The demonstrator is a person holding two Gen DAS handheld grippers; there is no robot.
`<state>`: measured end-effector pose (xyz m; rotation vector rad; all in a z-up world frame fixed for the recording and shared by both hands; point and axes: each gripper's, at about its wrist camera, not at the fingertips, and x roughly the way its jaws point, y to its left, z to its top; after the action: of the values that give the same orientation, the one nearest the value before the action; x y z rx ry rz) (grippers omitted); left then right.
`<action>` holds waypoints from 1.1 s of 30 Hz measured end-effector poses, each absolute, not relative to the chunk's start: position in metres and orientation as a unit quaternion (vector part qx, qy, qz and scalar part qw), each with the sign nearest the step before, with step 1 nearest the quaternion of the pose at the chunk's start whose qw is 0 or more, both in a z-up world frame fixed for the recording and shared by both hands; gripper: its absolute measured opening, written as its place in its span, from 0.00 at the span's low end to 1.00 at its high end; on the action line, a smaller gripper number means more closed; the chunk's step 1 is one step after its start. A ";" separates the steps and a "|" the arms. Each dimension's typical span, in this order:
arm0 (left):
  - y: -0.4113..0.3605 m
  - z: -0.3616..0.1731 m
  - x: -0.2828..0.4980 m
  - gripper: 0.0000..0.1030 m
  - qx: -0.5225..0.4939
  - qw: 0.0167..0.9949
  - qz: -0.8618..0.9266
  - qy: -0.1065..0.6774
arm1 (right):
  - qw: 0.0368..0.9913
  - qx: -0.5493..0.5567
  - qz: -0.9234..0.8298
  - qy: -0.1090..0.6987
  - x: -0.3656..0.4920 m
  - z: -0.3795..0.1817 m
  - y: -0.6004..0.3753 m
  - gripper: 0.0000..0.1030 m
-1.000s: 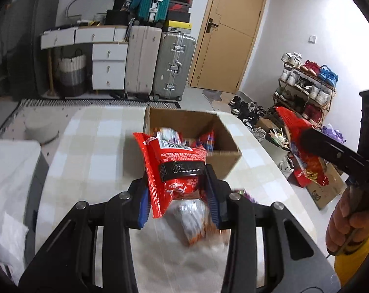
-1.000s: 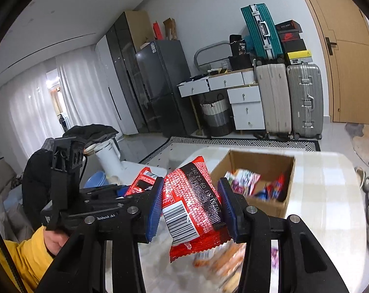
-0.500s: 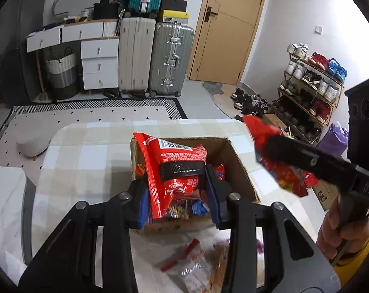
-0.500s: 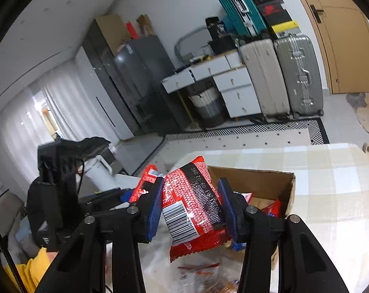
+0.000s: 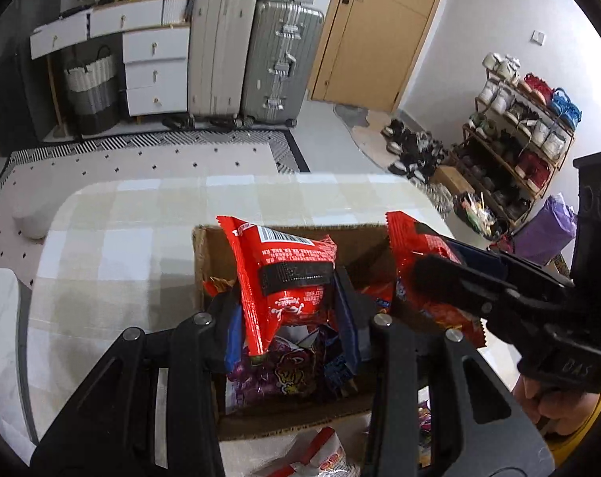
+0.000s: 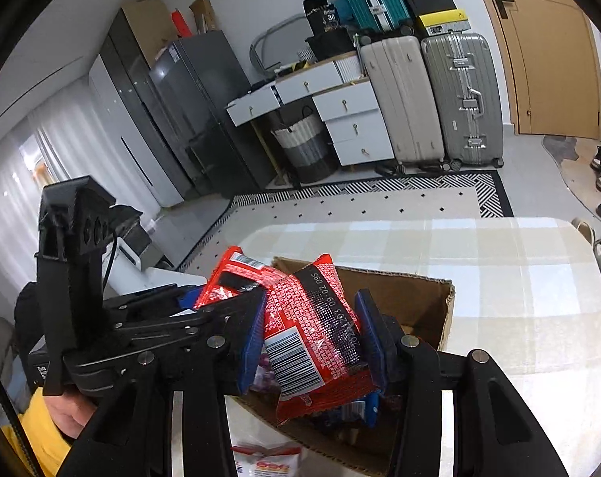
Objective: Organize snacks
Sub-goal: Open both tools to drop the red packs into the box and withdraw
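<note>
My left gripper (image 5: 288, 318) is shut on a red snack bag (image 5: 284, 274) and holds it upright over the open cardboard box (image 5: 199, 262). My right gripper (image 6: 310, 338) is shut on a second red snack bag (image 6: 316, 338) with a barcode, also above the box (image 6: 419, 294). In the left wrist view the right gripper comes in from the right with its red bag (image 5: 423, 262). In the right wrist view the left gripper's bag (image 6: 232, 278) shows on the left. Inside the box lie a purple packet (image 5: 276, 373) and other snacks.
The box stands on a table with a pale checked cloth (image 5: 121, 246). Loose snack packets (image 5: 320, 457) lie in front of the box near me. Suitcases (image 5: 252, 55), white drawers (image 5: 153, 67) and a shoe rack (image 5: 522, 135) stand on the floor beyond.
Both grippers have carried their red bags forward and down, from short of the box to over its opening. The two bags are now close together.
</note>
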<state>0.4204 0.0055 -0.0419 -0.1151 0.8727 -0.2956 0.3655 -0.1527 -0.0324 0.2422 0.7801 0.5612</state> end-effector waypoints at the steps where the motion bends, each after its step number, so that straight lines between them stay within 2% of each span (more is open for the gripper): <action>1: 0.005 -0.047 0.426 0.34 -0.055 0.892 -0.142 0.425 | 0.877 0.119 0.270 0.379 0.368 -0.037 -0.152 0.43; 7: 0.002 -0.074 0.456 0.35 -0.057 0.883 -0.146 0.443 | 0.872 0.117 0.264 0.395 0.376 -0.053 -0.150 0.43; 13: 0.002 -0.086 0.453 0.35 -0.062 0.880 -0.154 0.444 | 0.866 0.122 0.255 0.413 0.383 -0.069 -0.149 0.43; 24: 0.011 -0.067 0.425 0.35 -0.054 0.890 -0.143 0.429 | 0.864 0.116 0.243 0.427 0.383 -0.082 -0.145 0.44; 26: 0.014 -0.062 0.413 0.39 -0.055 0.892 -0.139 0.426 | 0.866 0.110 0.238 0.425 0.380 -0.081 -0.143 0.45; 28: 0.016 -0.056 0.398 0.48 -0.053 0.894 -0.132 0.425 | 0.873 0.107 0.232 0.416 0.376 -0.076 -0.143 0.45; 33: 0.020 -0.038 0.363 0.52 -0.044 0.904 -0.123 0.408 | 0.889 0.099 0.238 0.379 0.354 -0.048 -0.148 0.47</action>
<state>0.3631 0.0200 -0.0381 -0.0904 0.8424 -0.2537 0.3544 -0.1475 -0.0483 0.2065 0.7868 0.4939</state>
